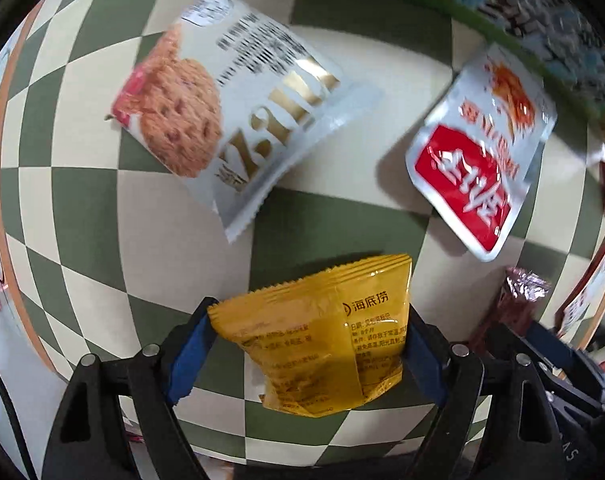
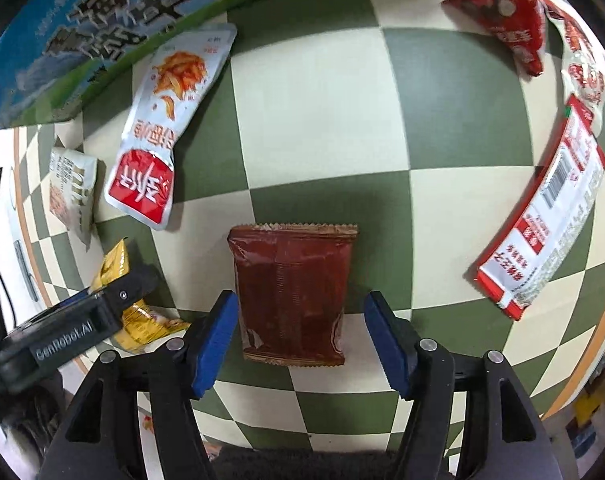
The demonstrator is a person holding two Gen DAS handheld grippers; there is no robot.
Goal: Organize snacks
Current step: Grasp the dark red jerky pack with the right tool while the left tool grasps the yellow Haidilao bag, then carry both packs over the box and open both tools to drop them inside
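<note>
My left gripper (image 1: 308, 344) is shut on a yellow snack packet (image 1: 322, 336), its blue pads pressing both sides; the packet hangs above the checkered table. It also shows in the right wrist view (image 2: 136, 312), held by the left gripper (image 2: 114, 304). My right gripper (image 2: 298, 336) is open, its pads either side of a brown packet (image 2: 292, 292) that lies flat on the table, not touching it. The brown packet's end shows in the left wrist view (image 1: 518, 300).
A white cookie packet (image 1: 230, 116) and a white-and-red pouch (image 1: 482, 148) lie ahead on the green-and-cream checkered table (image 2: 322, 120). A green-and-blue box (image 2: 102, 12) stands at the back. Red packets (image 2: 510, 16) and a long red-and-white packet (image 2: 550, 216) lie at the right.
</note>
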